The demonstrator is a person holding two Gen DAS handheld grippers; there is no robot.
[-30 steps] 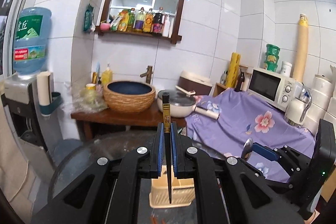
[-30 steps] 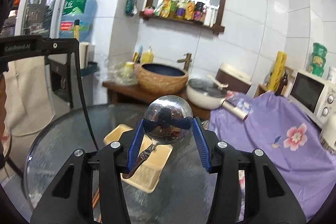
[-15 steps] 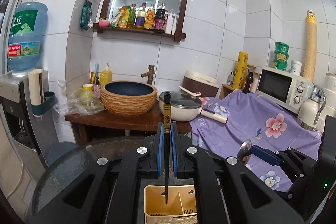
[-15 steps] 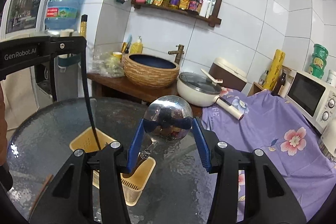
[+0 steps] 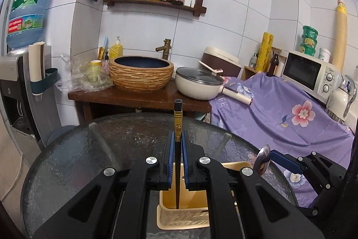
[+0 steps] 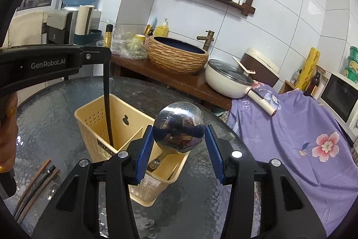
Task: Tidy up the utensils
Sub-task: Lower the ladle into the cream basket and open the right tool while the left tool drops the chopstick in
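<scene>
While my left claw [image 5: 176,142] is clamped on a black chopstick [image 5: 177,127] held upright, its tip sits inside the left compartment of the yellow caddy [image 6: 94,124] on the glass worktop [image 6: 56,109]. My right claw [image 6: 179,138] grips a steel ladle [image 6: 179,127] by the bowl, handle angled down, seemingly into the right compartment. More chopsticks [image 6: 38,185] lie on the worktop beside the caddy.
</scene>
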